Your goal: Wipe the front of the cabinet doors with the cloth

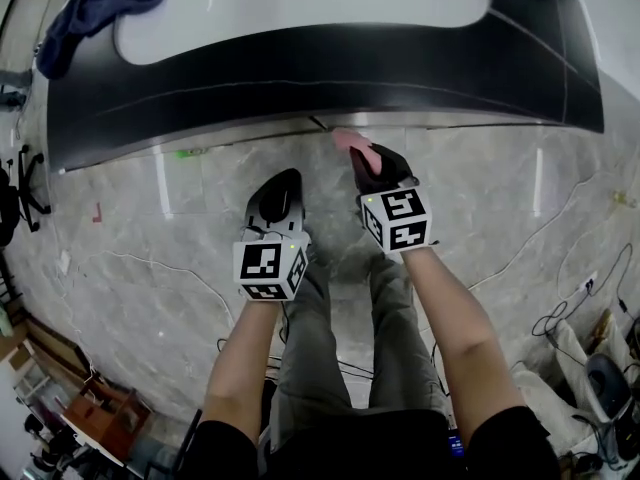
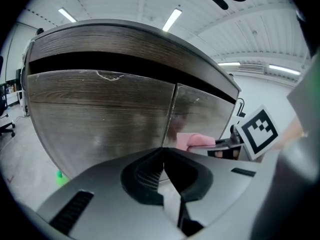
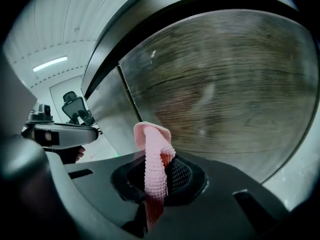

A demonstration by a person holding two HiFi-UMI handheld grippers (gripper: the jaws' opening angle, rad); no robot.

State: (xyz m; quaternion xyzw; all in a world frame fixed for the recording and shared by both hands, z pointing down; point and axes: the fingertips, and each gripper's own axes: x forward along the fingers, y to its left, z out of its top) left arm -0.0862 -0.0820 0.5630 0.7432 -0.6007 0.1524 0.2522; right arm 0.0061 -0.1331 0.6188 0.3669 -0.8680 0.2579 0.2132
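Your right gripper (image 3: 159,181) is clamping the pink cloth (image 3: 152,149) in closed jaws, close to the cabinet doors (image 3: 225,84) near their seam. Only a narrow fold is protruding, so pressing hard is risking bare jaws scraping the wood. Your left gripper (image 2: 163,159) is hanging beside it, jaws together and empty.
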